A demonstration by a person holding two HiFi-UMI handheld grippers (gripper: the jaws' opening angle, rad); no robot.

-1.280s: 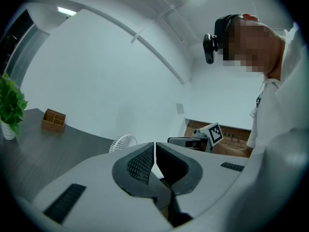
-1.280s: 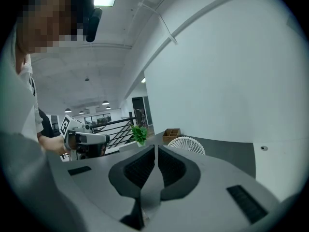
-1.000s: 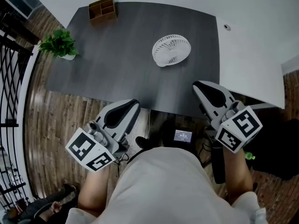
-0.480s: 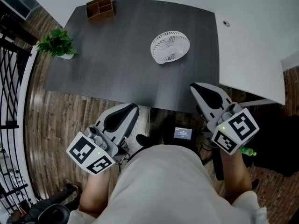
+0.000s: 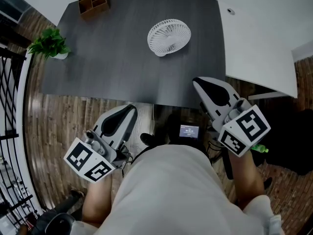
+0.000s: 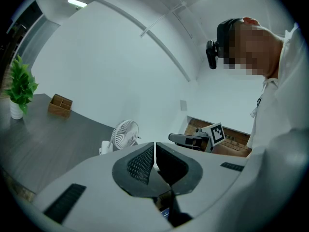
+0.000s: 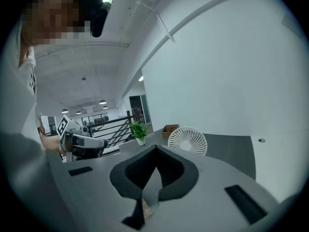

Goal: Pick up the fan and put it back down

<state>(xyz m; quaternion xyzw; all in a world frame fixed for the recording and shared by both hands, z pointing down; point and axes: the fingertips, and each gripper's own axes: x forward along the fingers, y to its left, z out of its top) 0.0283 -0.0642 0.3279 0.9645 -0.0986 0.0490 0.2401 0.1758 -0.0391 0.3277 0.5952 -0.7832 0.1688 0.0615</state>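
Fan [image 5: 168, 36] stands on dark table [image 5: 112, 62], in table's far right part, well apart from both your grippers. Your left gripper [image 5: 130, 108] just short of table's near edge, jaws pressed together, nothing between. Your right gripper [image 5: 196, 82] tip over table's near right corner, jaws likewise closed, empty. Potted plant [image 5: 49, 44] at table's left edge, wooden organizer [image 5: 93, 3] on table's far left corner
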